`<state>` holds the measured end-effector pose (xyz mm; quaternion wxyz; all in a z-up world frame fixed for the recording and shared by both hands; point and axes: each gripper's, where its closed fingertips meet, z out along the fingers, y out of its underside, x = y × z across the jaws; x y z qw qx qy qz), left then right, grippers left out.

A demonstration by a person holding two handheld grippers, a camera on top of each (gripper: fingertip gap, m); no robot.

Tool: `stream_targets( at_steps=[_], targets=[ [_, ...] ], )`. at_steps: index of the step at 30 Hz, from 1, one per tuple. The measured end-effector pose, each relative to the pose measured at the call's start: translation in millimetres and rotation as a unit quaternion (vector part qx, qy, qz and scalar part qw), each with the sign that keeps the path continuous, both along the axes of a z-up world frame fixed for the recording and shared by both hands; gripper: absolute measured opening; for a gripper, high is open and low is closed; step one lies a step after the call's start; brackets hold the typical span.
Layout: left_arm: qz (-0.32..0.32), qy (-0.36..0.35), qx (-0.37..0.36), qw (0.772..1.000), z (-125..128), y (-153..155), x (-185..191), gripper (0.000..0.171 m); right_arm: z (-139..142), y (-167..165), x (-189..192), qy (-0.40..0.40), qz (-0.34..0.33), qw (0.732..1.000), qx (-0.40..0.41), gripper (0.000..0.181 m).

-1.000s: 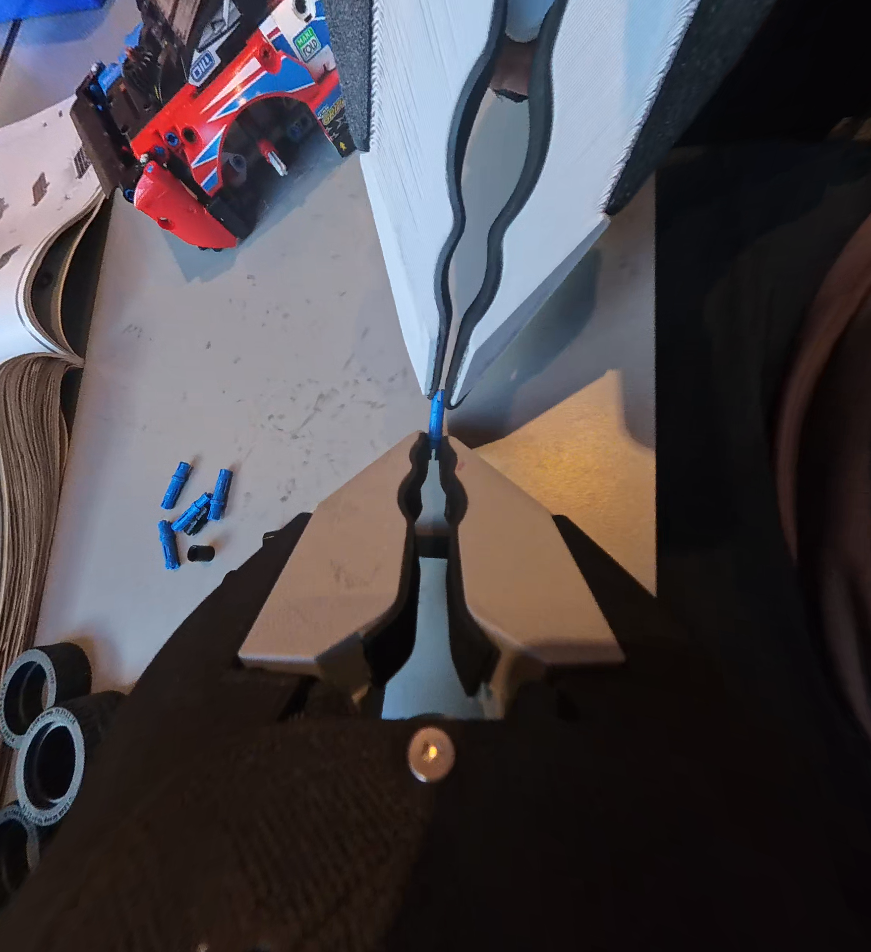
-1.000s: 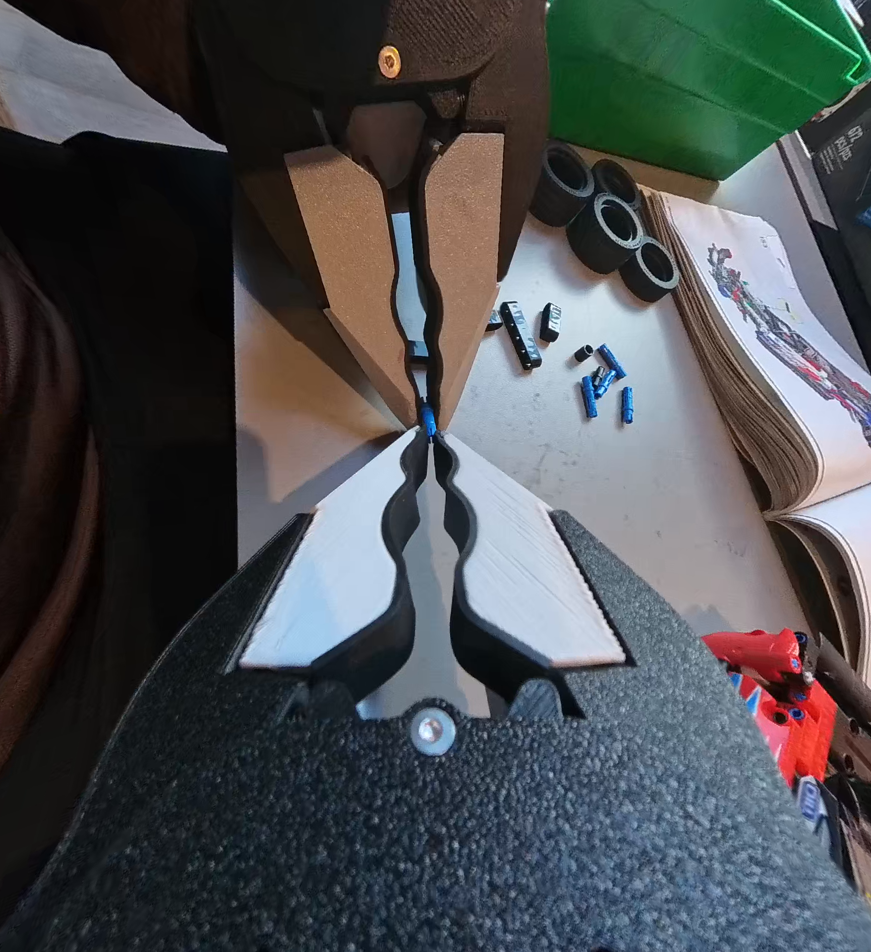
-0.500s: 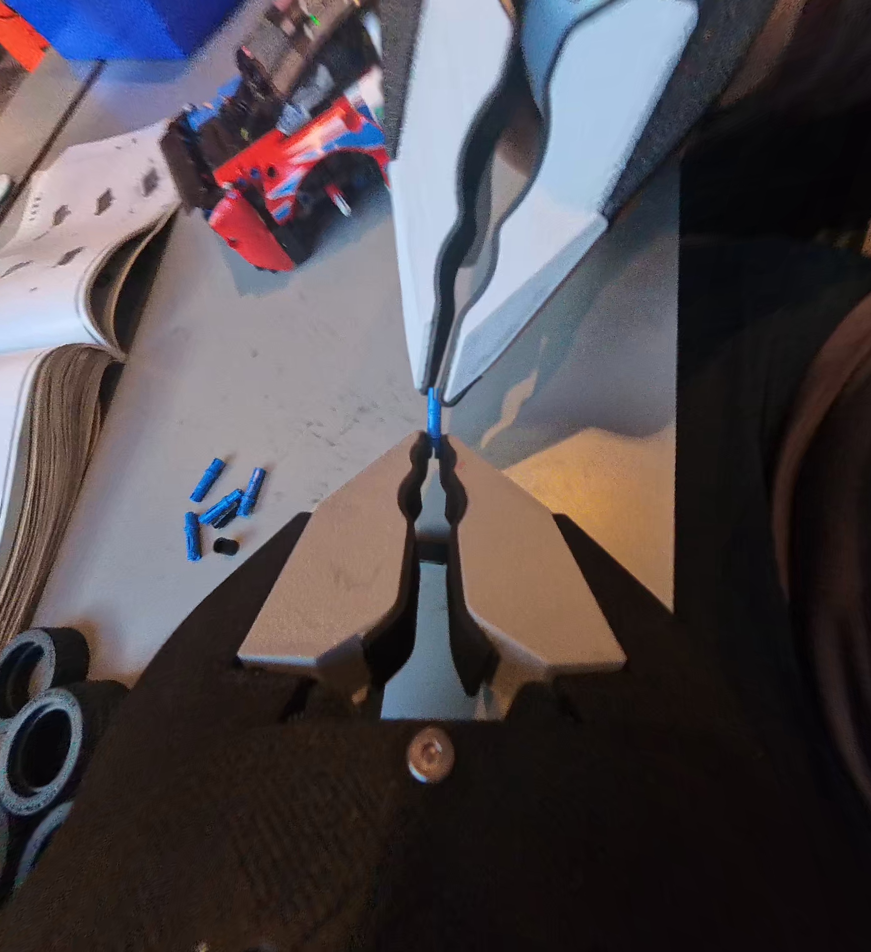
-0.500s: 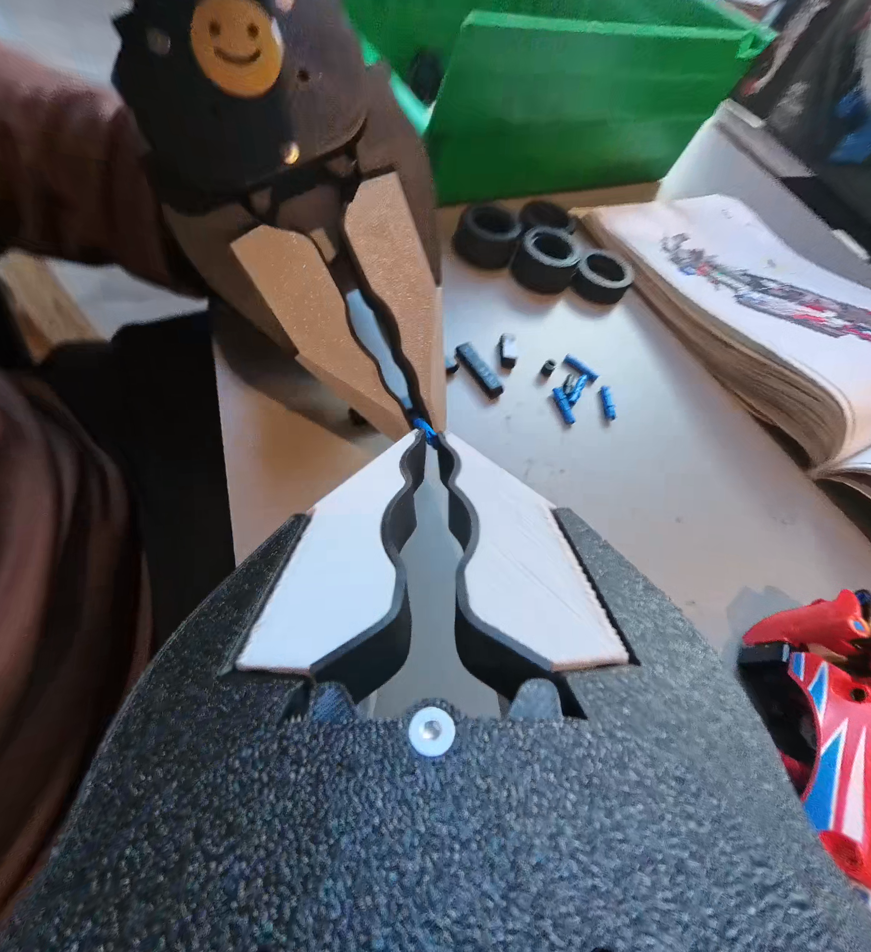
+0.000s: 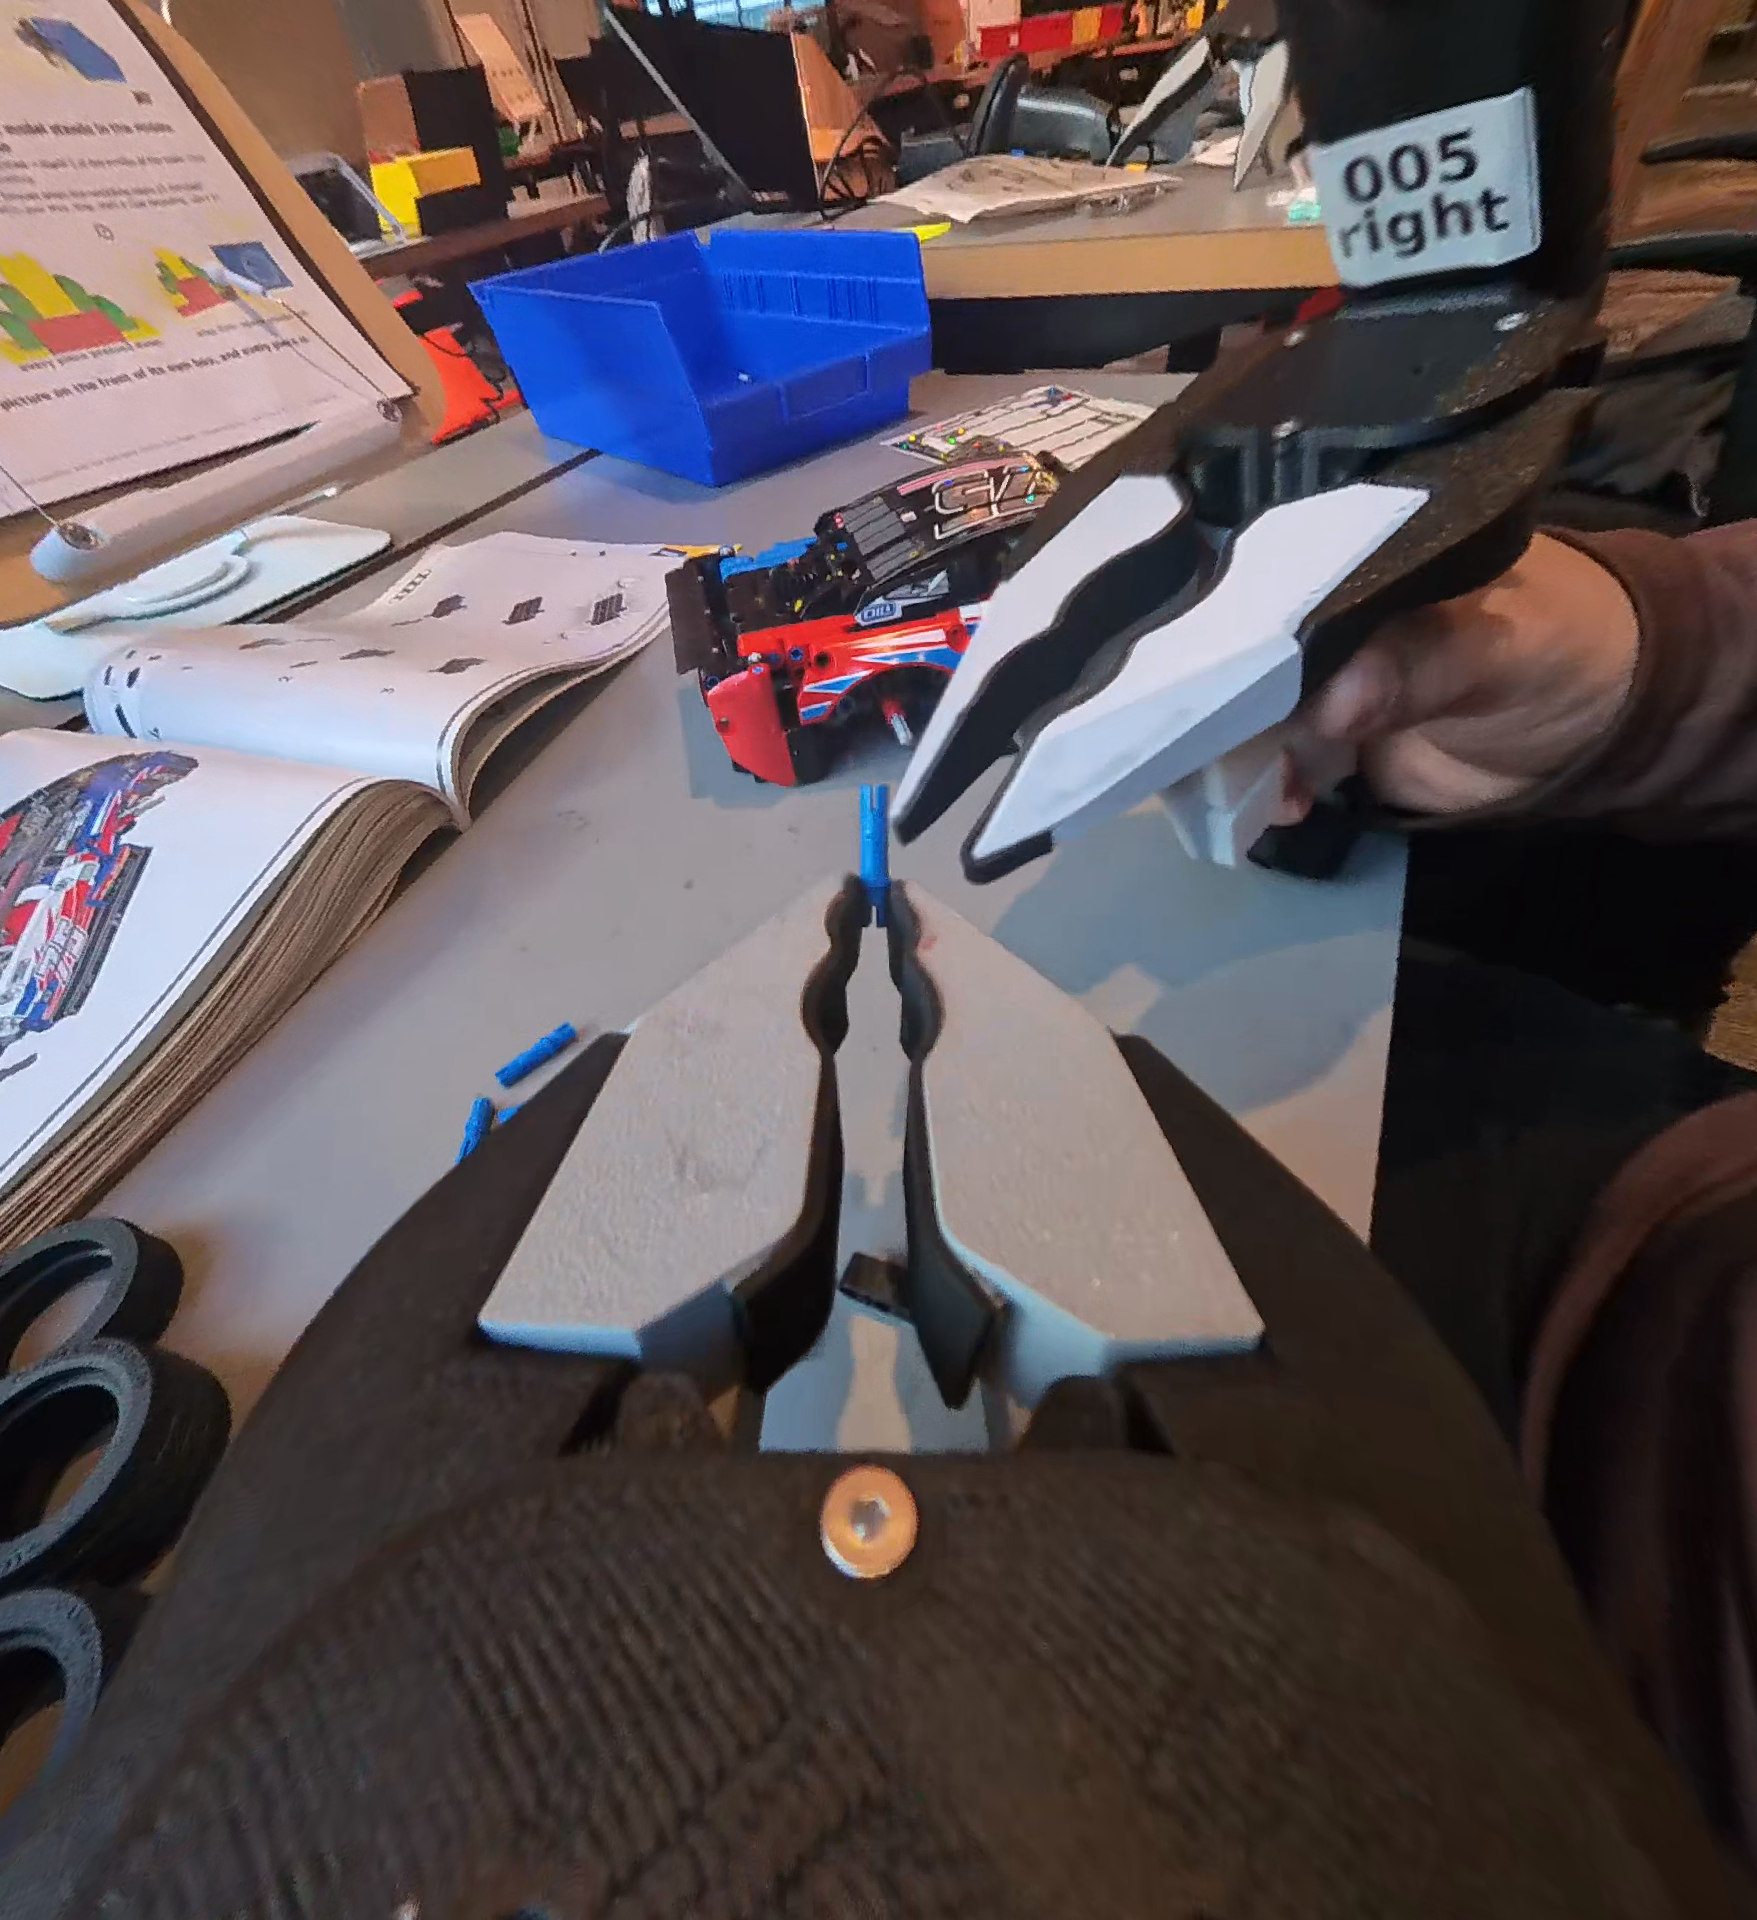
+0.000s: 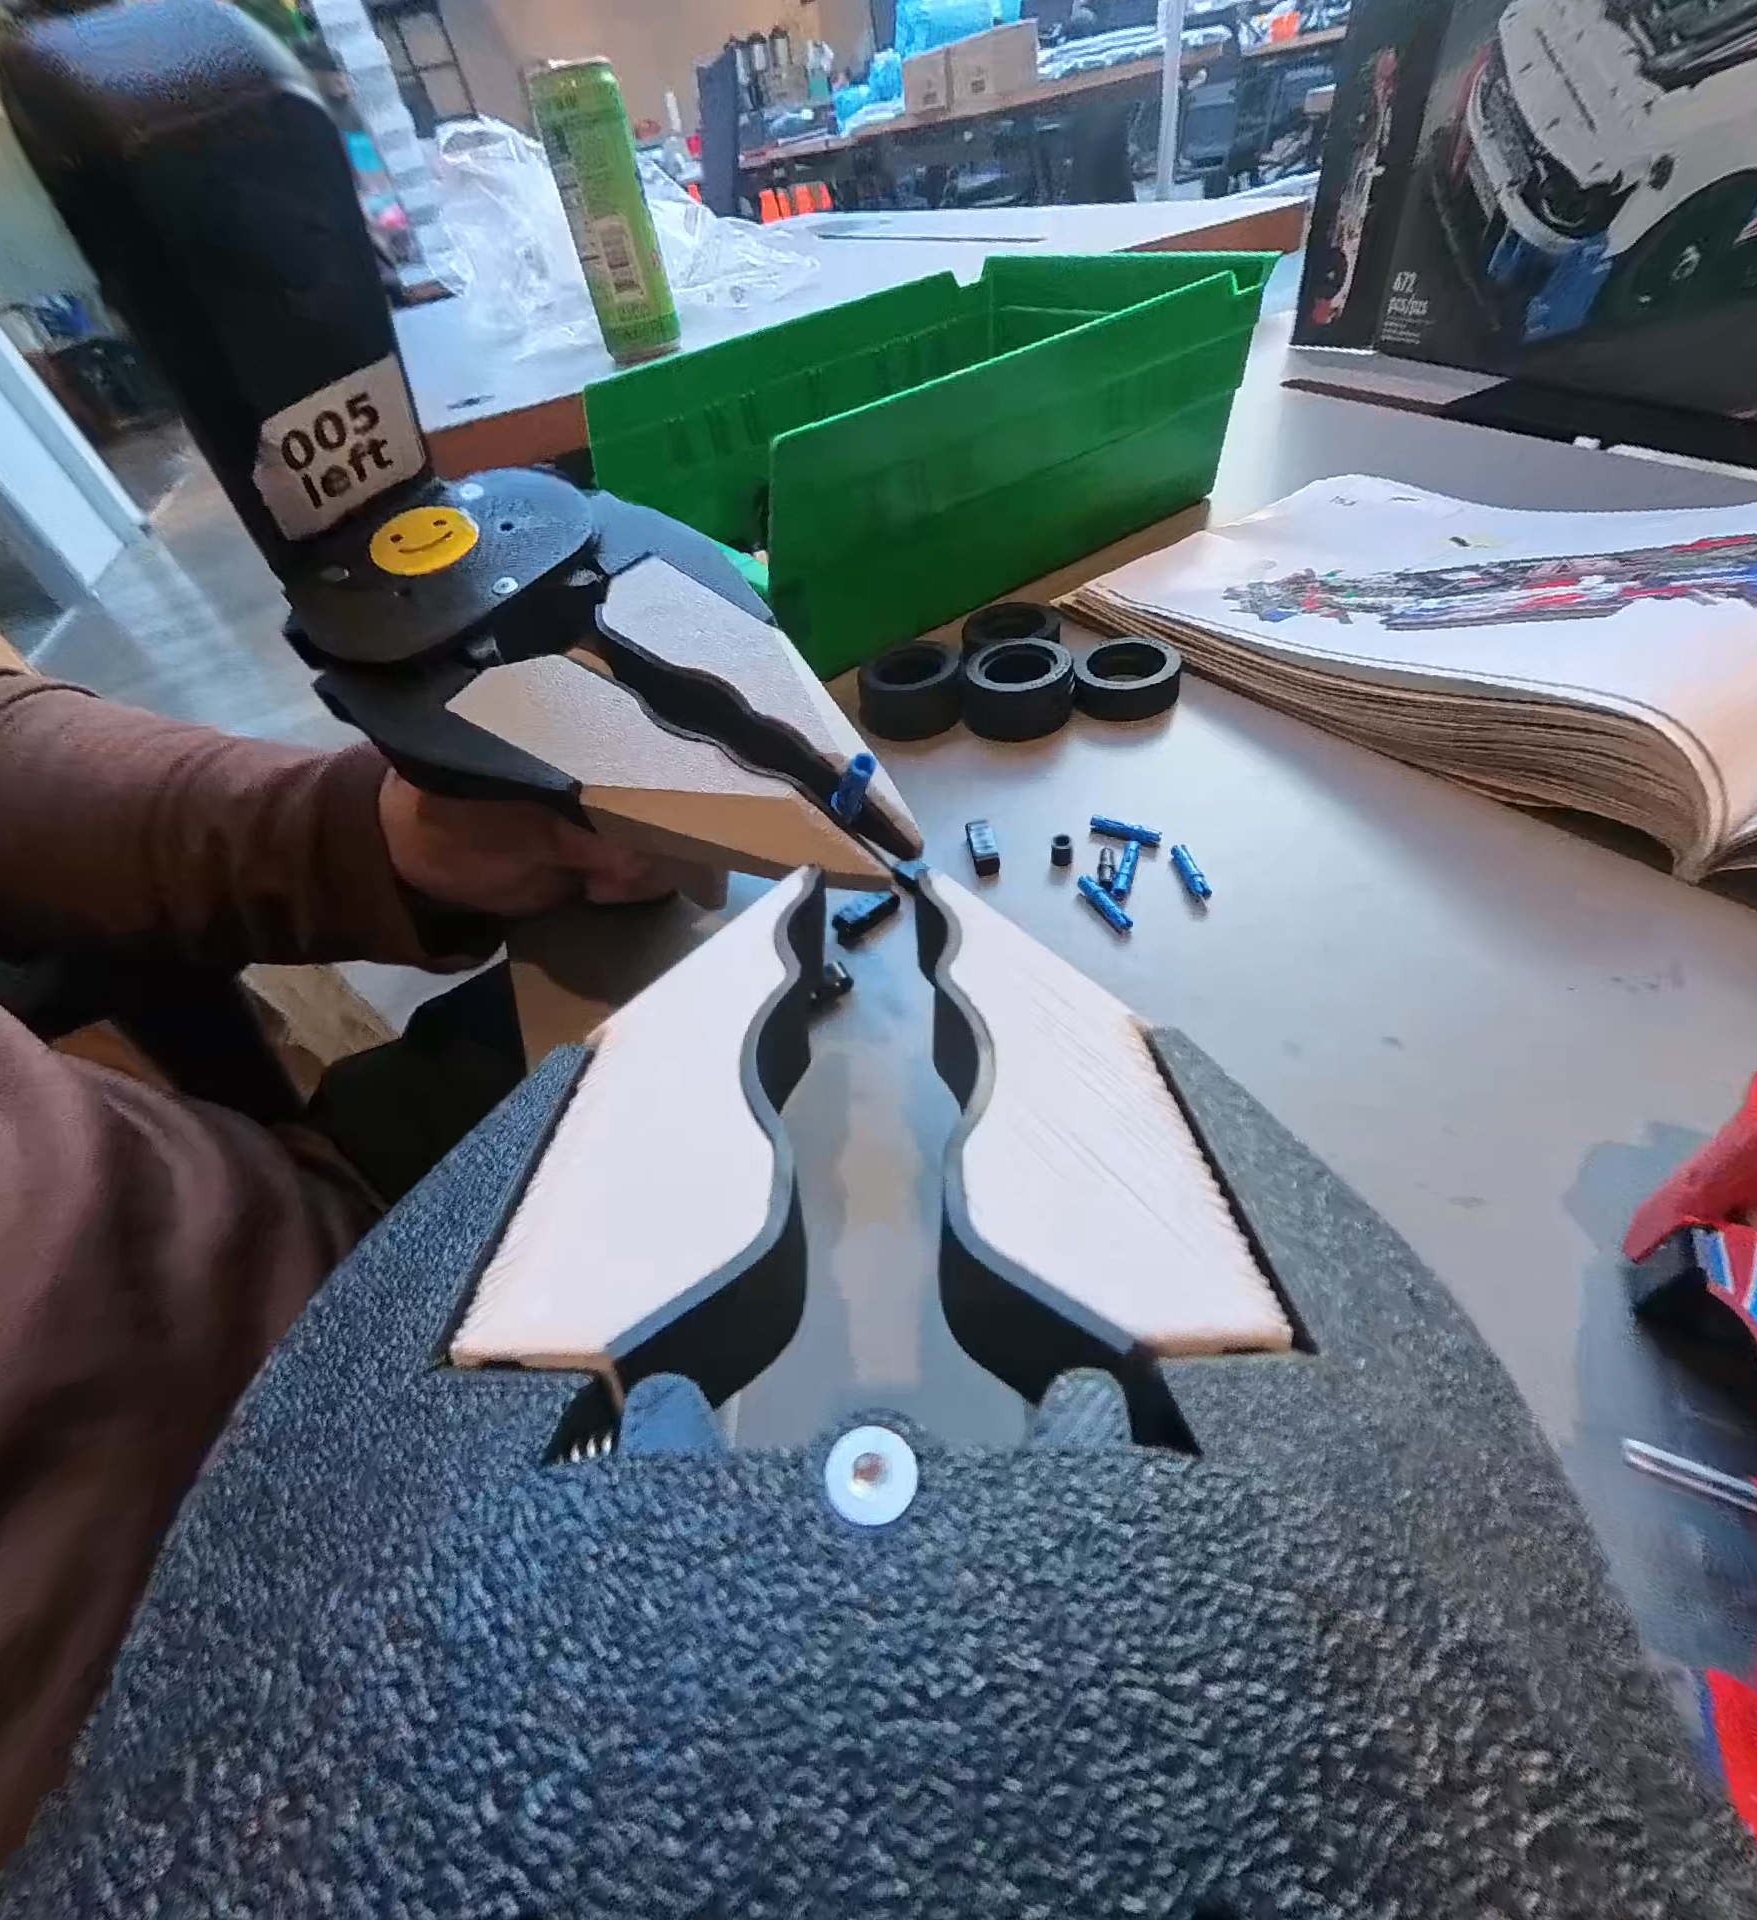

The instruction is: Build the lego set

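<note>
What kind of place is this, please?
Probably a shared workshop or lab: a grey worktable with blue and green parts bins, and more cluttered benches behind.

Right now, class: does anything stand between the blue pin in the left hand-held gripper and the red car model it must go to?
The right hand-held gripper, open, hangs beside the blue pin, partly across the line to the red car model. Nothing else visible on the table stands between them.

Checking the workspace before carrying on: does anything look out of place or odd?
Nothing stands out. The left gripper pinches a blue pin upright; the right gripper is open beside it; spare pins lie loose on the table.
</note>
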<state>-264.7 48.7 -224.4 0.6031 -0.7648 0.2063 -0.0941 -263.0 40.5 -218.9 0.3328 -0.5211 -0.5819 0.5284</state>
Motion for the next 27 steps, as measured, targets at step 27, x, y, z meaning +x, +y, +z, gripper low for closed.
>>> stream_targets(
  at_steps=[27],
  targets=[
    [0.065, 0.156, 0.041, 0.985, -7.8, 7.2, 5.1, 0.002, 8.7, -4.1, -9.0, 0.021, -0.023, 0.999, -0.033, 0.004]
  ],
)
